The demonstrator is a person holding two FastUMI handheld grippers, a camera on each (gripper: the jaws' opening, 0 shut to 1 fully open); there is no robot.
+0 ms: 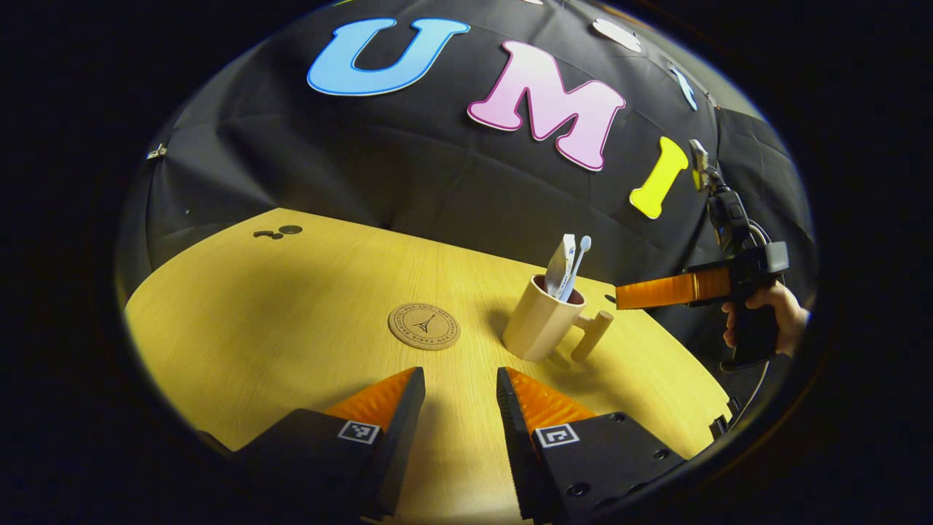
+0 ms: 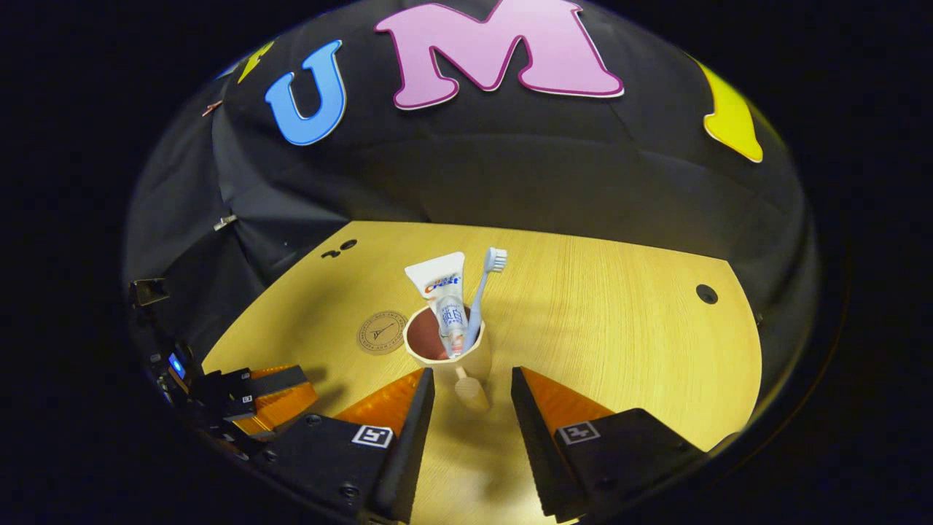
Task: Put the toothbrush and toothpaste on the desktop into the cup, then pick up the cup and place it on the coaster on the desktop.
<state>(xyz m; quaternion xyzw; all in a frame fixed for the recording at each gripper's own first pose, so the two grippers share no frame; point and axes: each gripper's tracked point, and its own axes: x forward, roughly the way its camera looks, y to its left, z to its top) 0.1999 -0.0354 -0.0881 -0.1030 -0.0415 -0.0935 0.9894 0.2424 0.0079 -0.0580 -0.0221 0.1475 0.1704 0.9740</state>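
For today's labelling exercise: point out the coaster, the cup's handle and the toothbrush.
coaster (image 1: 423, 326), left gripper view, its centre.
handle (image 1: 592, 336), left gripper view, mid-length of the peg.
toothbrush (image 2: 496, 259), right gripper view, its bristle head.

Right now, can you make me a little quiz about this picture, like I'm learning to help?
1. True or false: the toothbrush and toothpaste already stand in the cup.
2. What does the cup sit on?
A. the coaster
B. the bare desktop beside the coaster
C. a plate
3. Fill in: in the right gripper view, the cup's ____ points toward the right gripper, between its open fingers.

Key: 1 true; 2 B; 3 handle.
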